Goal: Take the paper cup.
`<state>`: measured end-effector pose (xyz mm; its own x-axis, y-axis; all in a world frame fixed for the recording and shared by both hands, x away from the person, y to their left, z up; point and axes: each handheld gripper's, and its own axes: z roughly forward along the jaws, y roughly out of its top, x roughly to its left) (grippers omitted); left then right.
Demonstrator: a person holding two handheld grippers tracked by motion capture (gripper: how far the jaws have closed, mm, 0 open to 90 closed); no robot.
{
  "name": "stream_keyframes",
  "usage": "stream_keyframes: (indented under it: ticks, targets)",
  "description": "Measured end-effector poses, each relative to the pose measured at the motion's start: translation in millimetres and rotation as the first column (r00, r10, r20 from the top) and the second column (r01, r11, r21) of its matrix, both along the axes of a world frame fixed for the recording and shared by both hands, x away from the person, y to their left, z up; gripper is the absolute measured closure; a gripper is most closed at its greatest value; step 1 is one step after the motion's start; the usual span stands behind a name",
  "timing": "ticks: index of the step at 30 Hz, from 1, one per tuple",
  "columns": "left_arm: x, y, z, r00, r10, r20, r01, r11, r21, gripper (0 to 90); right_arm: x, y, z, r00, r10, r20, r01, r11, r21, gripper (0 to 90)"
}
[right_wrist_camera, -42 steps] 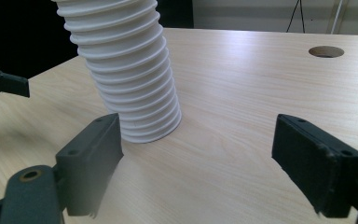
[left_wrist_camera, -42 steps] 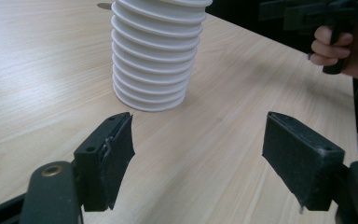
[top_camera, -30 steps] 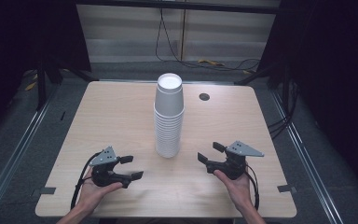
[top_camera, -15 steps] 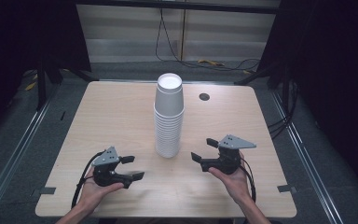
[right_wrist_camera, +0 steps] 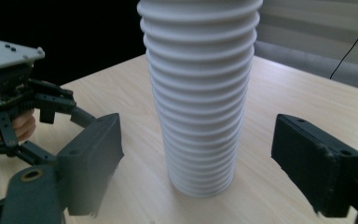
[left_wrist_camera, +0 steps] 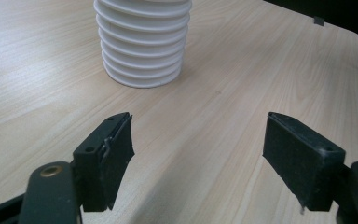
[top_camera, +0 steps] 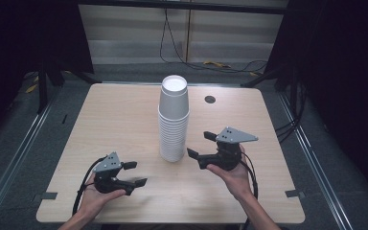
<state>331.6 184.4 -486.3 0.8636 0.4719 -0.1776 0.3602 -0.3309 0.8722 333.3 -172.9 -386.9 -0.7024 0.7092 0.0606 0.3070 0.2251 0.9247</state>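
**Both grippers wide, cup stack not yet touched**

Right gripper (top_camera: 198,143): held in the person's right hand just right of the stack, raised off the tabletop. Jaws are spread wide, with nothing between the pads. In the right gripper view the stack is framed between the two jaws, but farther off; no contact is seen.

Left gripper (top_camera: 139,173): held low near the front left of the table, apart from the stack. Jaws are likewise spread wide and empty; bare wood is seen between them in the left gripper view.

Tall stack of white ribbed paper cups (top_camera: 174,120): stood upright, mouth up, at about the middle of the light wooden table (top_camera: 115,120).

Progress, as judged: work on the stack is taken to be at its very start. No cup is seen separated or set down elsewhere. An approach by the right gripper is the likely step in hand; gripping, lifting off and placing are all left to be done.

Hard to make out:
- The stack's top is cut off in both gripper views.
- The cups cannot be counted reliably.
- A small dark round mark (top_camera: 210,99) near the far edge cannot be identified.
- The surroundings are lost in darkness.
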Motion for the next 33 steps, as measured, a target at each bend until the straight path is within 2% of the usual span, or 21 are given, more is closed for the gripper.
stream_keyframes:
  ticks: [4,10,17,20,22,33]
  targets:
    - [-0.4,-1.0,-0.3,1.0000,-0.006,-0.003,0.006,1.0000,0.002,23.8,0.9,0.4,12.5,0.9996,-0.011,0.028,0.010,1.000,0.016,17.4]
    - [0.3,-1.8,-1.4,0.9999,-0.011,-0.011,0.011,0.9999,0.003,23.7,5.5,2.0,31.7,0.9982,0.005,0.060,-0.007,0.999,0.037,17.3]
    - [0.6,-2.2,-2.2,0.9998,-0.015,-0.009,0.015,0.9999,0.006,23.6,15.6,-0.3,44.8,0.9978,0.018,0.063,-0.022,0.998,0.063,15.6]
    - [1.1,-1.7,-2.4,0.9999,-0.011,-0.009,0.011,0.9999,0.010,23.6,17.1,-0.7,55.8,0.9971,0.005,0.077,-0.009,0.998,0.058,14.7]
    - [1.6,-1.8,-2.9,0.9999,-0.013,-0.009,0.013,0.9998,0.012,23.6,18.4,-2.3,64.1,0.9956,0.006,0.093,-0.013,0.997,0.076,14.6]
    - [1.4,-2.6,-3.3,0.9998,-0.018,-0.008,0.018,0.9998,0.012,23.6,32.5,11.4,90.2,0.9923,0.045,0.116,-0.053,0.996,0.068,14.4]
